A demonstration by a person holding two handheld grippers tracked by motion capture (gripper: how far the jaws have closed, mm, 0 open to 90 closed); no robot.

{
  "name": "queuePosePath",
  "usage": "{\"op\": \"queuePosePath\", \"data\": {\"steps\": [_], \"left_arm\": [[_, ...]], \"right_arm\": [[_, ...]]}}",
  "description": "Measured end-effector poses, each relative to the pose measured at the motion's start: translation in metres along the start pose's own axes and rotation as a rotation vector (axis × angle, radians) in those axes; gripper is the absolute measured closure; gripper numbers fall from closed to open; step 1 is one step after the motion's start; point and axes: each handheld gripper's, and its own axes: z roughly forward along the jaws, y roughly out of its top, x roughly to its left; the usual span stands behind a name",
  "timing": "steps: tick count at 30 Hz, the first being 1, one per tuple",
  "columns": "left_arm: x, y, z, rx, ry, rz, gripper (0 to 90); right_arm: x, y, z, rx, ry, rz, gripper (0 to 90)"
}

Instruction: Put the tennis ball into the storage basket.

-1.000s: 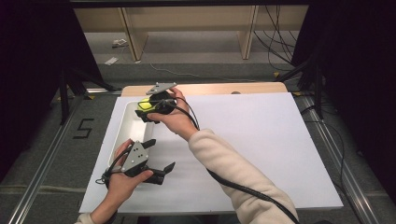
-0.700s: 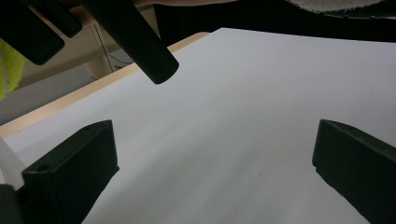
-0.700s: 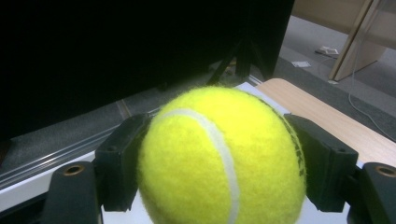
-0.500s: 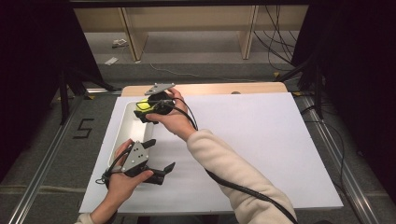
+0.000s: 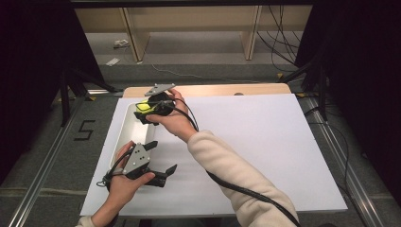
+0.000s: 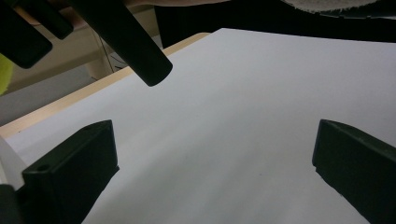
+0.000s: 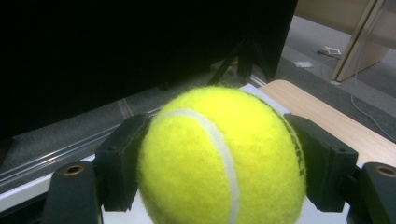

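The tennis ball [image 7: 222, 156] sits clamped between the two jaws of my right tool [image 5: 150, 109], one jaw bearing on each flank, the white seam facing the camera; the grip looks central and square, with no visible tilt of the ball in the right gripper view. In the high view the ball [image 5: 143, 108] hangs over the far end of the white tray [image 5: 124, 135], which lies along the left edge of the table [image 5: 265, 142], near its far left corner. I cannot tell from these frames whether the ball is clear of the tray floor or resting on it. My left tool [image 5: 147, 166] is held low near the table's near left corner, just beside the near end of the tray, jaws spread wide and empty; its own view confirms bare white table surface between them. Judgement: the step in hand is placing the ball into the tray. To do it well I should bring the right tool down until the ball is inside the tray walls and close to the floor before spreading the jaws, and spread them slowly and evenly, since a ball released from height or with a sideways nudge may bounce or roll along the tray. The left tool is best kept where it is, clear of the right forearm [image 5: 227, 165].
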Motion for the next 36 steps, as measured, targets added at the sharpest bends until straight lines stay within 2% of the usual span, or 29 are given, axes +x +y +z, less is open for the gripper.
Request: {"op": "queuePosePath", "data": {"steps": [36], "left_arm": [[0.0001,-0.0002,-0.0002,-0.001,-0.002,0.000,0.0]], "right_arm": [[0.0088,0.0047,0.0089,0.001,0.024,-0.004,26.8]]}}
